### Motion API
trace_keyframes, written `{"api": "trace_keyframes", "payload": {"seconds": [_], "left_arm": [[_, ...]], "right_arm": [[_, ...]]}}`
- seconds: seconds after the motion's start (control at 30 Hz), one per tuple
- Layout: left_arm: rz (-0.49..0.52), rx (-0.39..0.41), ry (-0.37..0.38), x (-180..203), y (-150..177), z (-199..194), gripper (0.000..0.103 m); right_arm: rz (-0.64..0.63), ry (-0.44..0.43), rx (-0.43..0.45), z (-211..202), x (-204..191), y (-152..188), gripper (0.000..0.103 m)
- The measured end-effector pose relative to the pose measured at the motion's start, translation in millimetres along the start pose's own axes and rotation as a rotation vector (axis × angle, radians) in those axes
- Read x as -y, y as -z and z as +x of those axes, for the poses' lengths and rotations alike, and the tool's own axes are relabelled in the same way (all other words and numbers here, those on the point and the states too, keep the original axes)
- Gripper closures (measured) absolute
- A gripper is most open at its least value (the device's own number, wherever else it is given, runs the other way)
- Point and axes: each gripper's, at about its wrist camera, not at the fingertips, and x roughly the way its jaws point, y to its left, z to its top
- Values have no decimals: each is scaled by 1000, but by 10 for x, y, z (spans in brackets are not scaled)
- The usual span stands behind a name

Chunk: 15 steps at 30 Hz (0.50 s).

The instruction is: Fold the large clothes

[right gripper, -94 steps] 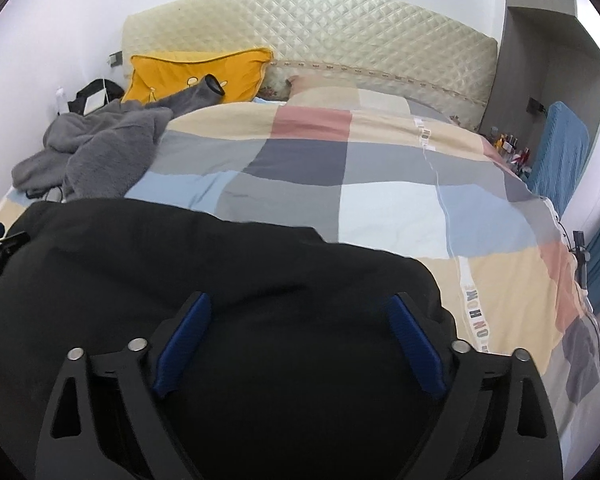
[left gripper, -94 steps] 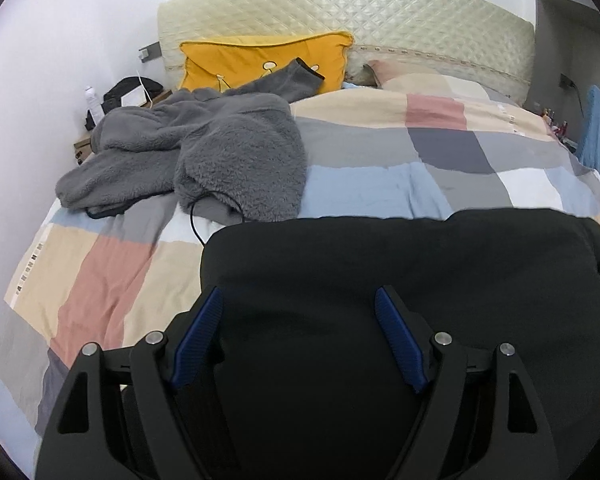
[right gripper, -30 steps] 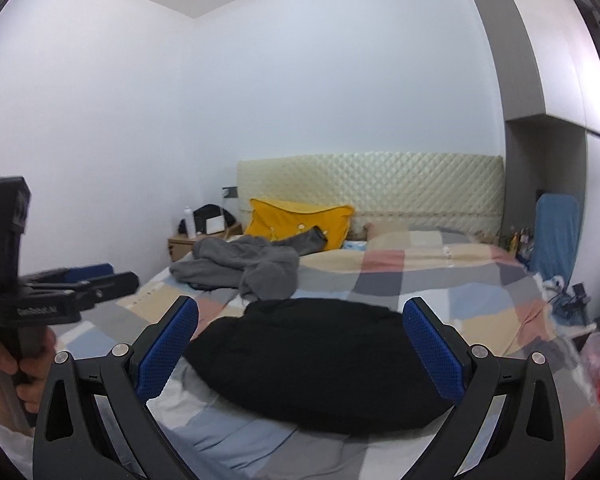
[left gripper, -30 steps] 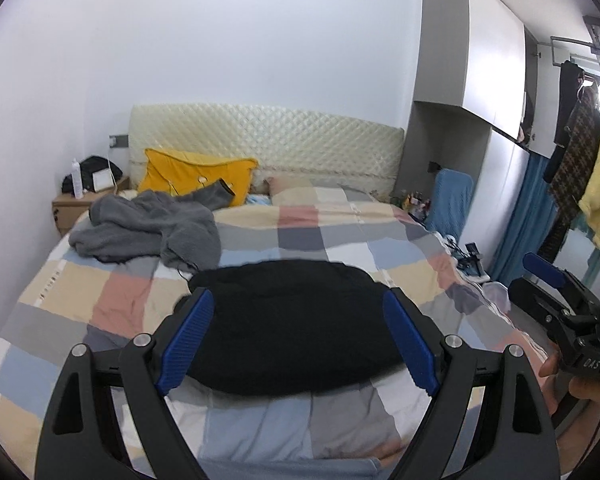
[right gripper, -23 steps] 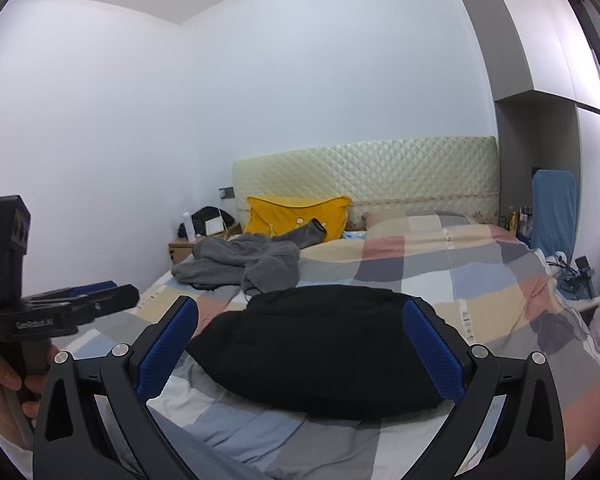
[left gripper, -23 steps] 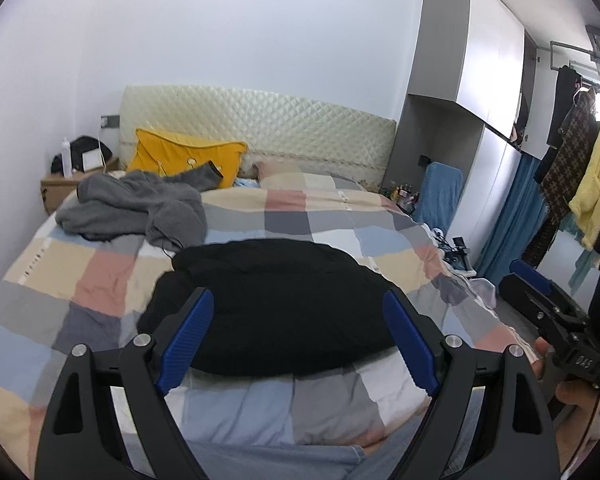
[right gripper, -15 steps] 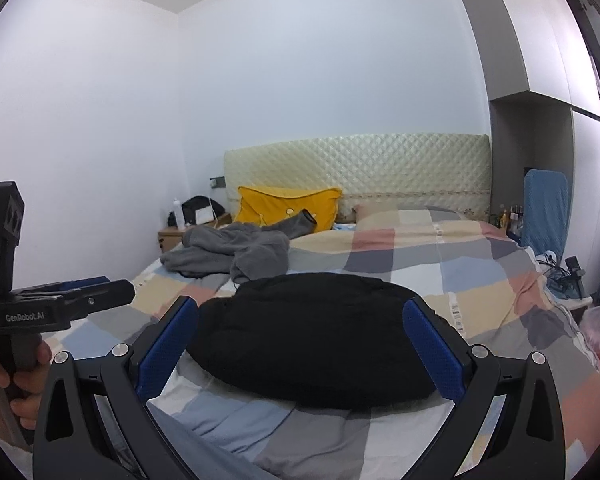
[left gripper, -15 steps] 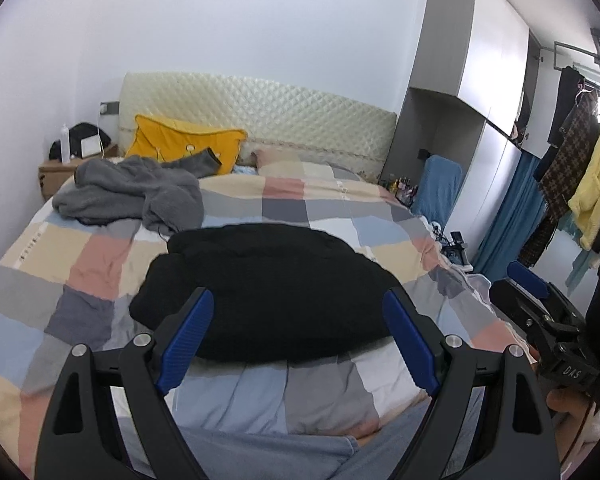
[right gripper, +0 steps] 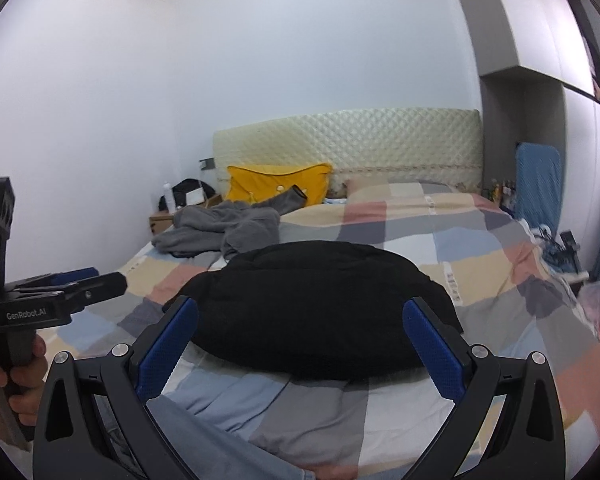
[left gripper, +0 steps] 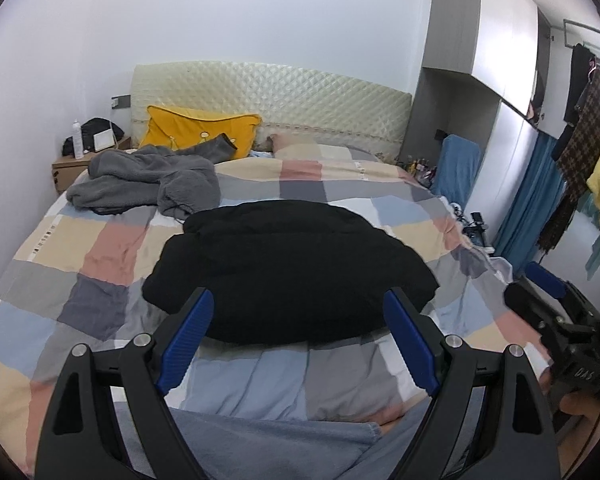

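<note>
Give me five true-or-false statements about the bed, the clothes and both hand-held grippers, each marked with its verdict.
1. The black garment lies folded on the checked quilt. True.
2. The left hand-held gripper clamps the garment. False: it is open, holding nothing.
3. The grey fleece lies near the yellow pillow. True.
4. The right hand-held gripper is shut. False: open, empty.
5. The fleece covers the black garment. False: it lies beyond it.

Yellow pillow (left gripper: 199,133) against quilted headboard (left gripper: 300,96).
</note>
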Motion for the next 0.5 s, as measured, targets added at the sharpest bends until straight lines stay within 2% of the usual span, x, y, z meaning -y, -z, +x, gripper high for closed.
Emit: {"api": "trace_keyframes", "payload": {"seconds": [0.17,0.23,0.37,0.5], "left_arm": [[-1,-7,-33,-28,57,55,16],[-10,-2,-40,-47,91,74,13],[-20,16,-51,-52,170,105,6],[-48,31,-85,-89,231,123,4]], "right_arm": [[14,2,-22,70,49,128,0],[21,-10,-30,103,65,169,0],[6,19,-34,183,90,213,0],[11,29,-49,271,133,260,0]]}}
